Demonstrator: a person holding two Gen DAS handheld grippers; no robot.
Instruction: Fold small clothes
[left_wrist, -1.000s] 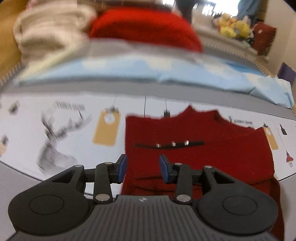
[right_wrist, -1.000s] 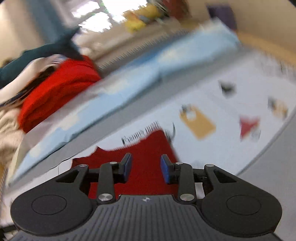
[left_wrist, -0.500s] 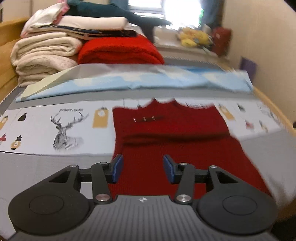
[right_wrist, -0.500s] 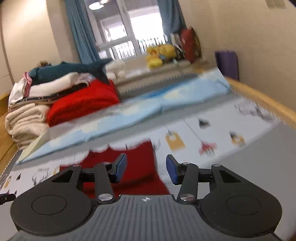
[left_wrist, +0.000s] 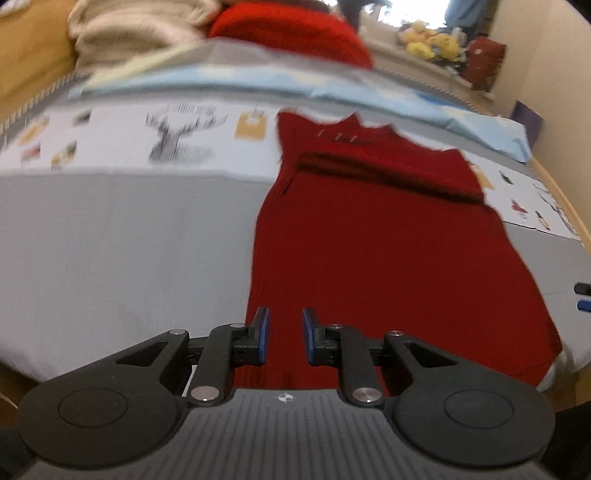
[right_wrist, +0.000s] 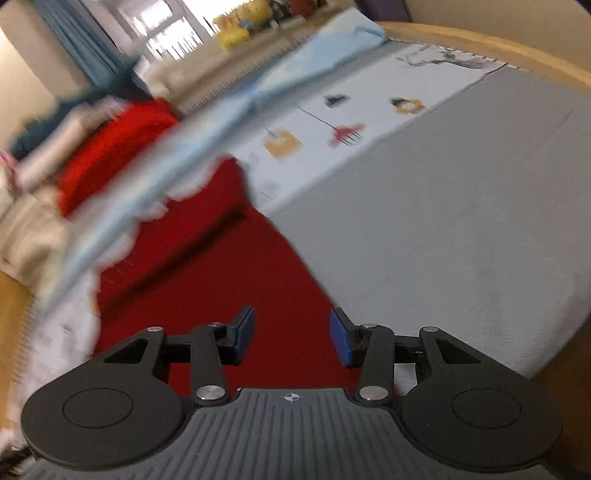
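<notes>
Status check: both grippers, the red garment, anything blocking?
Left gripper closing, nothing pinched yet. Right gripper open, empty. Red garment flat on the bed, top part folded down. Nothing in the way.

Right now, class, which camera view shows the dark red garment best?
The left wrist view: the dark red garment lies nearly whole, neckline to hem, on the grey bed. The right wrist view shows only a blurred strip of one side.

Dark red garment (left_wrist: 388, 240); grey bedcover (left_wrist: 129, 240), white deer-print band (left_wrist: 181, 140).
</notes>
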